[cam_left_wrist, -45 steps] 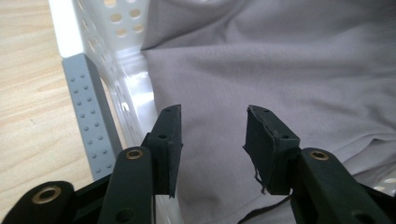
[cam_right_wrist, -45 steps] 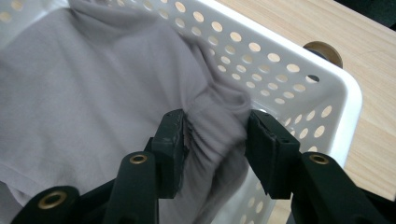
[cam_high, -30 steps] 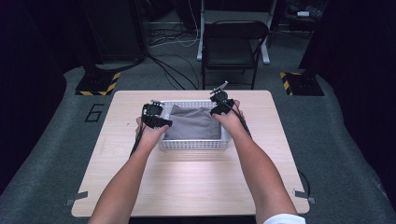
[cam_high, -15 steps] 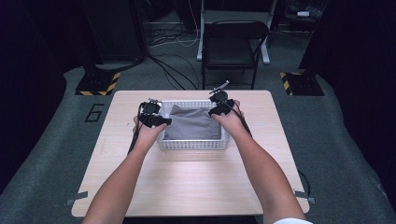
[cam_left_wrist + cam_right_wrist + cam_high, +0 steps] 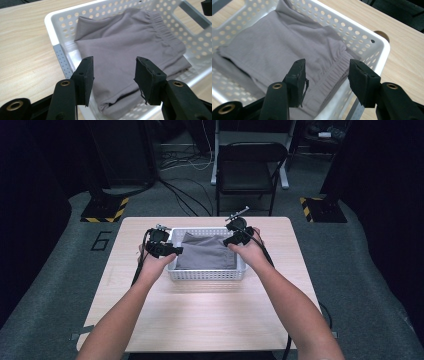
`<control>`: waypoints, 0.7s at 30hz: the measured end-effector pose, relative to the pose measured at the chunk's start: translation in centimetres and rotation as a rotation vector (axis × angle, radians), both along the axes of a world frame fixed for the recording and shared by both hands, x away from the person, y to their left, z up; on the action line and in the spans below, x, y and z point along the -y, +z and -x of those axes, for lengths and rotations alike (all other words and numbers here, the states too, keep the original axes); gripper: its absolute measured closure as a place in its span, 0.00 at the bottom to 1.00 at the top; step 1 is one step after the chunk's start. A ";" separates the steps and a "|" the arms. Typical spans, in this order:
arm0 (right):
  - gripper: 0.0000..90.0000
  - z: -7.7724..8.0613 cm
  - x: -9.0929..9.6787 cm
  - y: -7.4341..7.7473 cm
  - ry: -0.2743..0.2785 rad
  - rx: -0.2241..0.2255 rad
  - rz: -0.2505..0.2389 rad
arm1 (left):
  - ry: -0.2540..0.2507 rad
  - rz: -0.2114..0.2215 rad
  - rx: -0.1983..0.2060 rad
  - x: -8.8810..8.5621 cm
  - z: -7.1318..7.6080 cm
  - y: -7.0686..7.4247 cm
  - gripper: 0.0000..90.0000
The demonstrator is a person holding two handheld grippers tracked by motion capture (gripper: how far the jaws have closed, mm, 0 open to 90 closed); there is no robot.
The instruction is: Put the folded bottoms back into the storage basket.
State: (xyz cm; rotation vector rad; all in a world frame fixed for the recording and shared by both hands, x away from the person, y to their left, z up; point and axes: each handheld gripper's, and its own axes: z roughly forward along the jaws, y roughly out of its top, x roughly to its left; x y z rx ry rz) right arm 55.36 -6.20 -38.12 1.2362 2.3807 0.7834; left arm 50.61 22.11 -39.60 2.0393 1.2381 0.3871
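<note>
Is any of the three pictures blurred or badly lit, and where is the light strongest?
High view: soft, the table bright, the room around it dark. Left gripper view: the grey cloth evenly lit, the near jaws a little soft. Right gripper view: the white basket rim is brightest, with no harsh glare.

Both forearms are bare, with no sleeve in sight. Each hand carries a black hand-held gripper: the left hand-held gripper [image 5: 176,250] and the right hand-held gripper [image 5: 231,240] are compact, dark bodies, and a thin black cable trails back from each along the arm. Seen close, each has two flat, rectangular black jaws with roughened, slightly frayed pads [image 5: 87,75], mounted on rounded black arms fastened with brass-coloured eyelets [image 5: 277,86].
</note>
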 end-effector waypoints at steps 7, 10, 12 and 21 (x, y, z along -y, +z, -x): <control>0.52 1.9 1.1 0.2 0.029 -0.011 -0.029 | -0.030 0.022 0.026 0.0 1.8 0.7 0.56; 0.52 3.0 1.4 0.1 0.049 -0.006 -0.035 | -0.040 0.026 0.033 0.0 2.5 0.8 0.56; 0.52 3.7 1.6 0.0 0.062 -0.007 -0.038 | -0.047 0.037 0.038 0.0 3.0 0.8 0.56; 0.52 6.6 2.1 -0.8 0.103 -0.002 -0.045 | -0.102 0.018 0.041 -0.1 5.1 0.0 0.55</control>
